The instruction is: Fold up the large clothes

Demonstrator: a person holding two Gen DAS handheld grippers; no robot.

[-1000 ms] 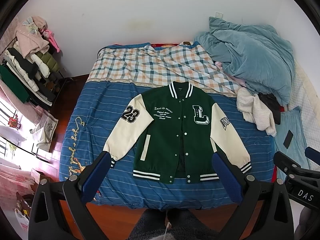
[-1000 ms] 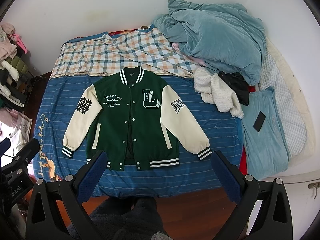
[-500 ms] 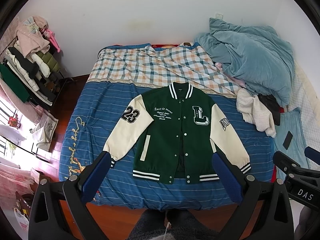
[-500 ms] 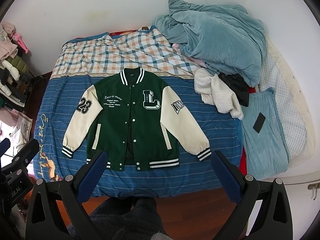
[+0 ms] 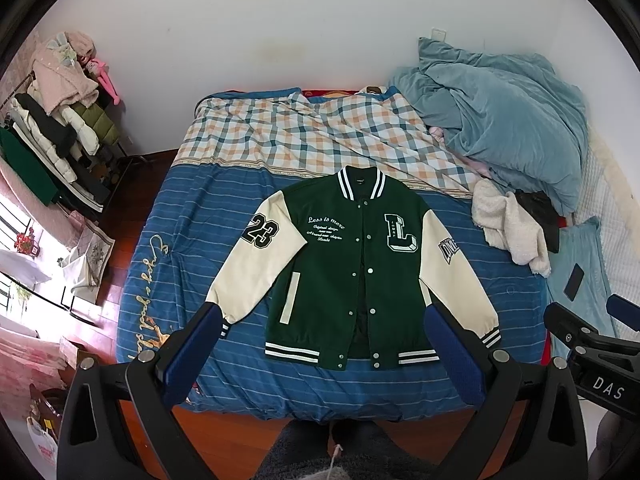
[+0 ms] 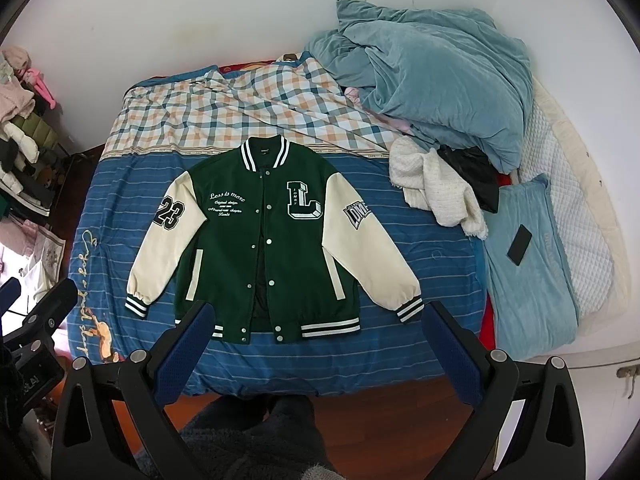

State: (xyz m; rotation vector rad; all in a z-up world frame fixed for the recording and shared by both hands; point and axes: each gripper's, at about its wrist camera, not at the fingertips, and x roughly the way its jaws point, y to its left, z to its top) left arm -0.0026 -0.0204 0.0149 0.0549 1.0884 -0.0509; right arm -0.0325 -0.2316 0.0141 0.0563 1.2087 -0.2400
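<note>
A green varsity jacket [image 5: 352, 272] with cream sleeves lies flat and face up on the blue striped bed cover [image 5: 192, 248], sleeves spread down and out. It also shows in the right wrist view [image 6: 264, 248]. My left gripper [image 5: 324, 340] is open and empty, held high above the near bed edge, in front of the jacket's hem. My right gripper [image 6: 320, 336] is open and empty, also above the near edge, to the right of the left one.
A blue duvet [image 5: 504, 120] is piled at the back right, with a cream knit [image 6: 440, 192] and a dark garment below it. A phone [image 6: 519, 250] lies on a light blue pillow. A clothes rack [image 5: 52, 136] stands at left. A checked sheet [image 5: 304, 136] covers the far bed.
</note>
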